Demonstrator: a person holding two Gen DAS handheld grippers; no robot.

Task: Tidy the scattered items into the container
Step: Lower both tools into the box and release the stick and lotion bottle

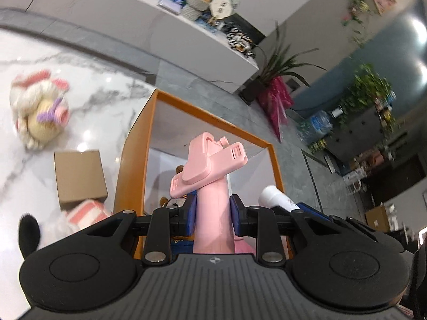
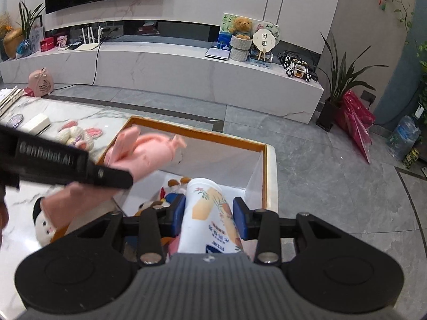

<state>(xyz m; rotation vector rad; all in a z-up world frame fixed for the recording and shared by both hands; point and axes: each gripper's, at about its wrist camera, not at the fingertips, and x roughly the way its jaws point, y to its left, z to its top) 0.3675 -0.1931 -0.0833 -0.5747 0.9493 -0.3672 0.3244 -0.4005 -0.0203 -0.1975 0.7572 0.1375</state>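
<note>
My left gripper [image 1: 213, 213] is shut on a pink folding gadget [image 1: 210, 165] and holds it over the orange-rimmed white box [image 1: 213, 118]. In the right wrist view the same pink gadget [image 2: 145, 153] hangs over the box's left rim [image 2: 197, 130]. My right gripper [image 2: 209, 213] is shut on a white tube with floral print [image 2: 210, 213], above the box's near right part. The tube's white end also shows in the left wrist view [image 1: 276, 197]. Small plush toys [image 2: 170, 189] lie inside the box.
On the marble table [image 1: 101, 98] lie a crocheted bunny [image 1: 40, 109], a cardboard box [image 1: 80, 177], a pink striped item [image 1: 88, 213] and a black-and-white plush [image 2: 44, 224]. A white block [image 2: 36, 124] sits further left. The grey floor [image 2: 320, 176] drops off right of the box.
</note>
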